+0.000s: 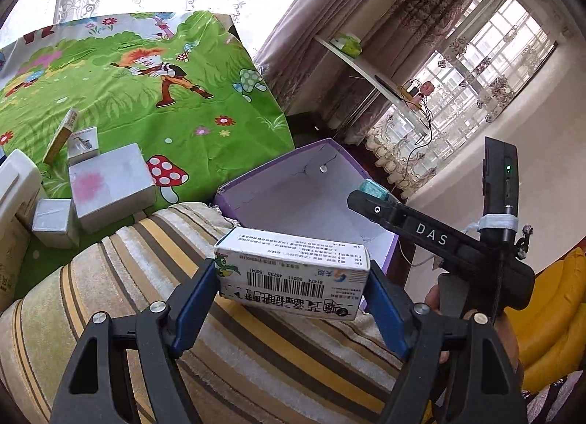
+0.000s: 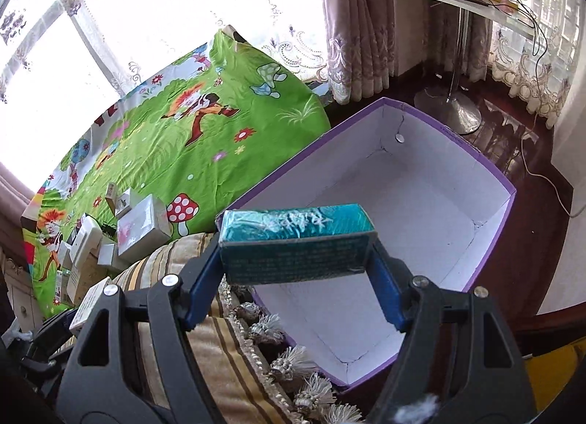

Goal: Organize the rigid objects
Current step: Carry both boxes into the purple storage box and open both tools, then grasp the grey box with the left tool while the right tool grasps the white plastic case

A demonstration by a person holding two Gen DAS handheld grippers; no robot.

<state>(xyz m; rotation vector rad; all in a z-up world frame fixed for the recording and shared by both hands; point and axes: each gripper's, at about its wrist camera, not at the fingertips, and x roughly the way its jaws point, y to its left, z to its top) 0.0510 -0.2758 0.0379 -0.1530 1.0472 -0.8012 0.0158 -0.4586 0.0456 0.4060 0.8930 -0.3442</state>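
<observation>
My left gripper (image 1: 293,277) is shut on a white medicine box with a barcode (image 1: 293,270), held over the striped cushion (image 1: 183,314) just short of the purple storage box (image 1: 311,189). My right gripper (image 2: 296,259) is shut on a teal box (image 2: 296,241), held over the near left rim of the purple storage box (image 2: 421,204), whose white inside is bare. The right gripper also shows in the left wrist view (image 1: 370,193), over the purple box. Several more boxes (image 1: 110,186) lie on the green cartoon sheet (image 1: 146,94).
A striped cushion with tassels (image 2: 278,350) borders the purple box. A white shelf on a metal stand (image 2: 457,58) with cables stands behind, by curtains and windows. Something yellow (image 1: 556,307) lies at the right. The pile of boxes also shows in the right wrist view (image 2: 139,226).
</observation>
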